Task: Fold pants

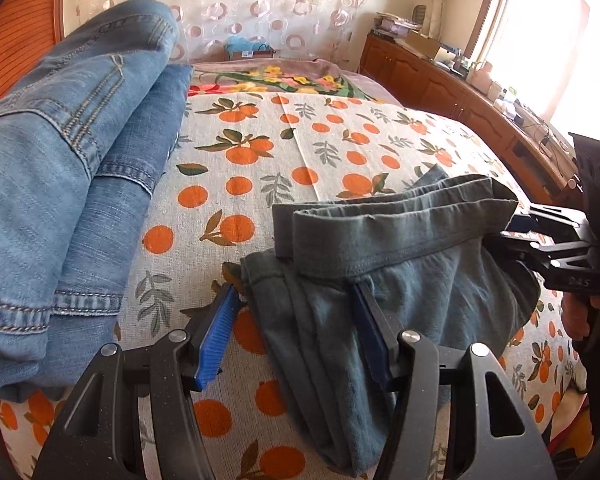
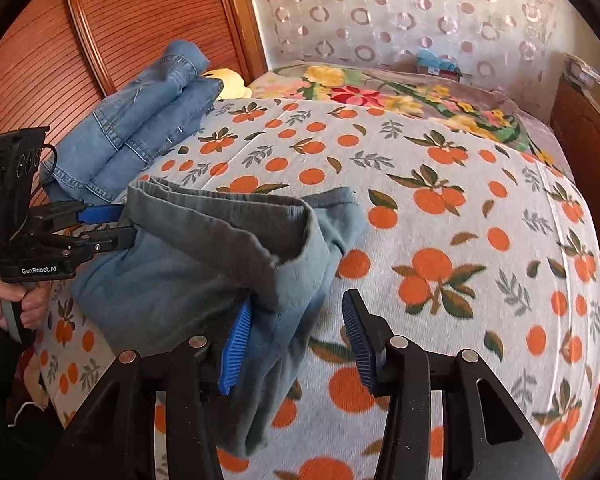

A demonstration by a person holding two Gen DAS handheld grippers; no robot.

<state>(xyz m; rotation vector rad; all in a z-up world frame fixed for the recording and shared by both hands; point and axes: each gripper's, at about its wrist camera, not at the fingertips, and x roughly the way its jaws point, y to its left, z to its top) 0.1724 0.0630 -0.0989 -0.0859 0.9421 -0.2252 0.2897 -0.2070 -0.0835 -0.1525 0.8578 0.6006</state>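
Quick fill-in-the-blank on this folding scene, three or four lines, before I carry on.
1. The grey-green pants lie on a bedspread printed with ____.
2. The folded ____ sit beside the wooden headboard.
3. The pants' waistband faces the ____ of the bed.
4. The right claw stands ____.

Missing words: oranges; jeans; far end; open

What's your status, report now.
Left gripper jaws open, straddling grey pants. Right gripper jaws open, pants edge between. Folded jeans alongside, clear.
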